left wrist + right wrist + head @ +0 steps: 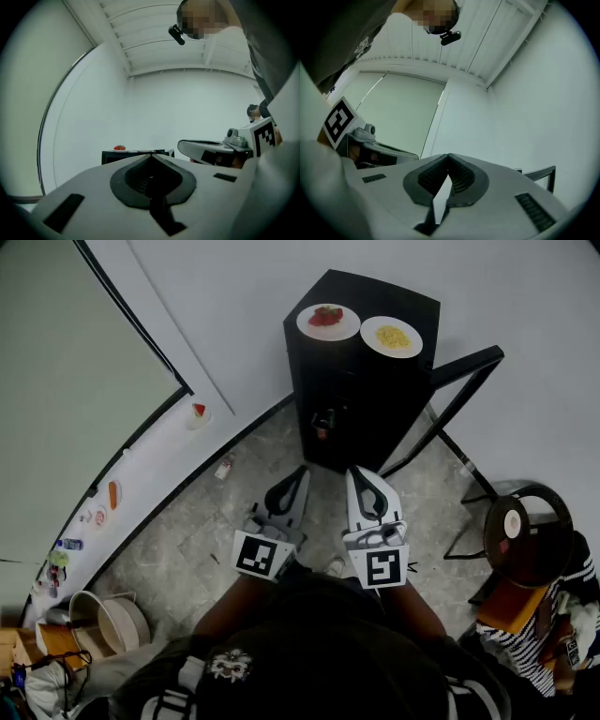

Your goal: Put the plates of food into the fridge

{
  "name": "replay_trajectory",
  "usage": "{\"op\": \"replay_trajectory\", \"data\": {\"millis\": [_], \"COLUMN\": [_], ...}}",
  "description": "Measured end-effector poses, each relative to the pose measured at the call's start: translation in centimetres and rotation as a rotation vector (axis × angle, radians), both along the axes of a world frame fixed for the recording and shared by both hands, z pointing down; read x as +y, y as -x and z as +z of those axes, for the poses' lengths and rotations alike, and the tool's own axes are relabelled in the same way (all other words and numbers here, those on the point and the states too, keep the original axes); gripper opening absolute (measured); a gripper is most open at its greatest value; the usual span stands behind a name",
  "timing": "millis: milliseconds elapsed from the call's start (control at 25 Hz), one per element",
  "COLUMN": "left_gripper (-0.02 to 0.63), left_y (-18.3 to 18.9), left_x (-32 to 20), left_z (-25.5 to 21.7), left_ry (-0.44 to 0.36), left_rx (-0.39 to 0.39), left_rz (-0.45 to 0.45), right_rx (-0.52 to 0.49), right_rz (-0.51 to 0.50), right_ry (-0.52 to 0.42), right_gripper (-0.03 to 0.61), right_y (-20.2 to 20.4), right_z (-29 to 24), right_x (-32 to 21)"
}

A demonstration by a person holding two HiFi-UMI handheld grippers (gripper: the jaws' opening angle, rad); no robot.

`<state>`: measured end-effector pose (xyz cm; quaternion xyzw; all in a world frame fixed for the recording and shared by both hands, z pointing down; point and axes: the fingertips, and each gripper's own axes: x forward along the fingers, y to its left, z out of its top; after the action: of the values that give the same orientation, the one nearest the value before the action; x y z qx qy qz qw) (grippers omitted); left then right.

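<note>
A low black fridge (361,381) stands against the wall ahead of me. Two white plates rest on its top: one with red food (328,322) on the left, one with yellow food (392,337) on the right. My left gripper (301,471) and right gripper (355,472) hang side by side just short of the fridge front, both shut and empty. In the left gripper view the shut left gripper (151,156) points at the fridge (136,155), with the red-food plate (119,148) on top and the right gripper (211,151) alongside. The right gripper (449,155) faces a bare wall.
A black metal frame (466,381) leans right of the fridge, also seen in the right gripper view as a frame (541,173). A round black stool (528,534) and a seated person in a striped sleeve (525,643) are at right. A small bottle (223,467) lies on the floor. Bowls (112,620) sit at lower left.
</note>
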<state>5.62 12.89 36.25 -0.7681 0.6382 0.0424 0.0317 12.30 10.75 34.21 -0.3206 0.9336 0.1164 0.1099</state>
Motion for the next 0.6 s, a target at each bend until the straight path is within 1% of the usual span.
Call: {"op": "replay_trajectory", "data": {"millis": [320,600], "left_gripper": [0.021,0.021], "left_y": [-0.17,-0.49], "left_x": [-0.22,0.51], "left_z": [-0.18,0.16], "left_ry": [-0.015,-0.001], "left_rx": [-0.012,-0.019], "left_rz": [-0.009,-0.016], "right_rx": [-0.001,-0.001], "right_rz": [-0.011,-0.027], "right_ry": [0.007,0.006], "right_gripper": [0.025,0.025], "right_y": [0.00,-0.12], "right_z": [0.37,0.48], "right_x": [0.08,0.74]}}
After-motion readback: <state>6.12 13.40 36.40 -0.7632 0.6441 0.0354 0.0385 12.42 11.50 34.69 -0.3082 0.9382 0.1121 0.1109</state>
